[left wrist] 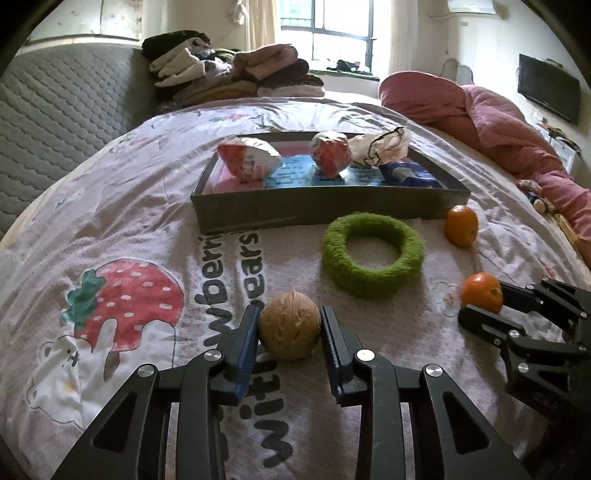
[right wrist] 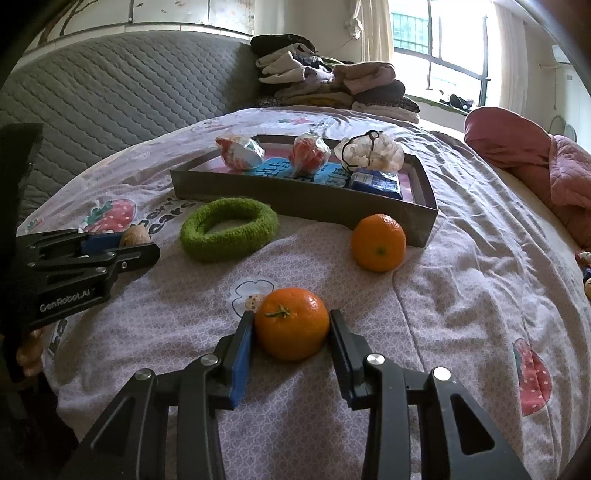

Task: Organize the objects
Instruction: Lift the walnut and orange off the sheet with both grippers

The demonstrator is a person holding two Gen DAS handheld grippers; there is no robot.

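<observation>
Left wrist view: a bed (left wrist: 110,229) under a pale quilt printed with strawberries and lettering fills the room's middle, with a grey quilted headboard (left wrist: 62,110) at the left, a heap of folded clothes (left wrist: 236,74) before a bright window (left wrist: 325,33), and a pink duvet (left wrist: 491,122) at the right. A shallow grey tray (left wrist: 325,210) lies on the quilt and holds wrapped packets and a blue pack. Just in front of it lie a green fuzzy ring (left wrist: 373,254) and a far orange (left wrist: 460,226). The left tool (left wrist: 290,328) is clenched on a walnut (left wrist: 289,325), both pads against its sides, the nut resting on the quilt. At the right edge the right tool (left wrist: 487,304) grips a near orange (left wrist: 481,293).

Right wrist view: same bed (right wrist: 461,277), headboard (right wrist: 122,85), clothes (right wrist: 332,81) and window (right wrist: 443,44). The tray (right wrist: 303,199) sits beyond, the ring (right wrist: 229,229) left of centre, the far orange (right wrist: 378,242) touching the tray's near wall. The right tool (right wrist: 291,326) clasps the near orange (right wrist: 291,324) on the quilt. The left tool (right wrist: 138,245) at the left edge holds the walnut (right wrist: 135,236).
</observation>
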